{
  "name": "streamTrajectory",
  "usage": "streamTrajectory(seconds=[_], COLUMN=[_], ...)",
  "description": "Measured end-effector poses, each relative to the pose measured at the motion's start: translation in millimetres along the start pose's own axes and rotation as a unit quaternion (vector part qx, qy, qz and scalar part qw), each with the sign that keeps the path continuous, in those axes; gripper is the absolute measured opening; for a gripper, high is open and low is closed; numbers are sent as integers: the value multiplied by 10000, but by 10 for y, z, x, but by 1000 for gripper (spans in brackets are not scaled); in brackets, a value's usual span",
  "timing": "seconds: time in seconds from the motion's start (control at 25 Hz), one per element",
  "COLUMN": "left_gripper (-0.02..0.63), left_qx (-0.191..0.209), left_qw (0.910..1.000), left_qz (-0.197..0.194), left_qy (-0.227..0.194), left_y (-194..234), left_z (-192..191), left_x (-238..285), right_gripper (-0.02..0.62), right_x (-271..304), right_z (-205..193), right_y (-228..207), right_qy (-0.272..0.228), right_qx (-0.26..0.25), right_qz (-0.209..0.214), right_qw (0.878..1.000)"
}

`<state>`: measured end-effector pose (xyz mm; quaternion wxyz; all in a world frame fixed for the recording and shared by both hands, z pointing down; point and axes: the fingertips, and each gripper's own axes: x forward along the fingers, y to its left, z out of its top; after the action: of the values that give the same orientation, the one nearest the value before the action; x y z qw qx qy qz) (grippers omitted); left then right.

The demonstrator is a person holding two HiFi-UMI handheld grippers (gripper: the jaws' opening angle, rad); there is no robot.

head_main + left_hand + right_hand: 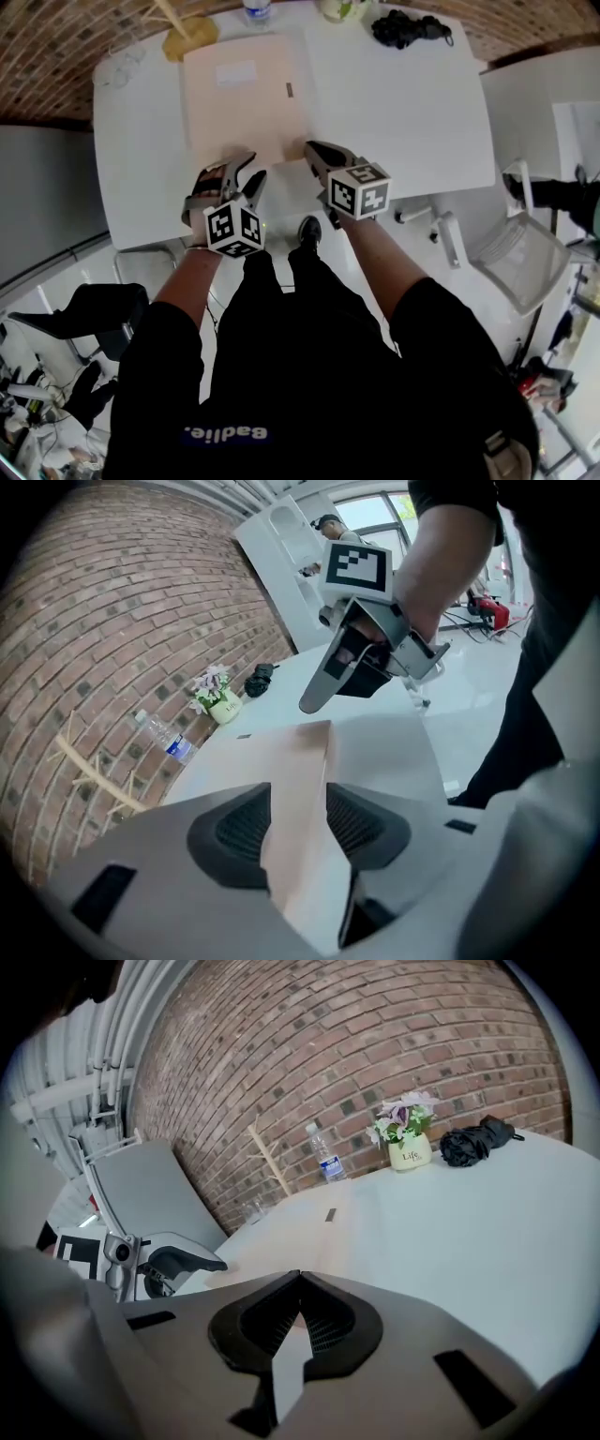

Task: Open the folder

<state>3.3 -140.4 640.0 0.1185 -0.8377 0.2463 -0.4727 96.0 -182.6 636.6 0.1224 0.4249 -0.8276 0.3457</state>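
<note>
A pale beige folder (246,101) lies flat and closed on the white table (403,112), with a small dark tab (289,90) on its right edge. My left gripper (242,174) hovers over the folder's near edge. Its jaws stand open, and in the left gripper view (300,785) the folder (302,752) shows through the gap with no pad pressing on it. My right gripper (316,152) is at the folder's near right corner. In the right gripper view (298,1279) its fingertips meet with nothing between them. The folder (281,1227) stretches ahead, with the left gripper (187,1262) to the left.
At the table's far edge stand a water bottle (255,9), a small flower pot (342,7) and a black folded umbrella (408,28). Pale sticks (183,33) lie at the far left. A white chair (516,253) stands to the right, and the table's near edge runs just under both grippers.
</note>
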Motion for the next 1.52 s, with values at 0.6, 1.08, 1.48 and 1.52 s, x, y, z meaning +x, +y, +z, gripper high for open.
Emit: streamTrajectory(seconds=[0.6, 1.08, 1.48, 1.52], left_gripper=[150, 89, 43, 41], left_qx=[349, 650, 345, 322], left_qw=[9990, 9976, 9992, 9993], left_qz=[-187, -139, 134, 150], left_qy=[189, 180, -128, -153], left_y=[7, 45, 265, 276], left_z=[-67, -1, 100, 105], left_x=[131, 50, -160, -186], right_gripper=[29, 29, 29, 29], right_x=[102, 112, 146, 148], right_z=[-159, -172, -184, -183], right_y=[-98, -109, -129, -133], right_qy=[126, 180, 314, 329], right_qx=[109, 41, -255, -281], right_qz=[-73, -145, -257, -267], right_qw=[9998, 9997, 9988, 9987])
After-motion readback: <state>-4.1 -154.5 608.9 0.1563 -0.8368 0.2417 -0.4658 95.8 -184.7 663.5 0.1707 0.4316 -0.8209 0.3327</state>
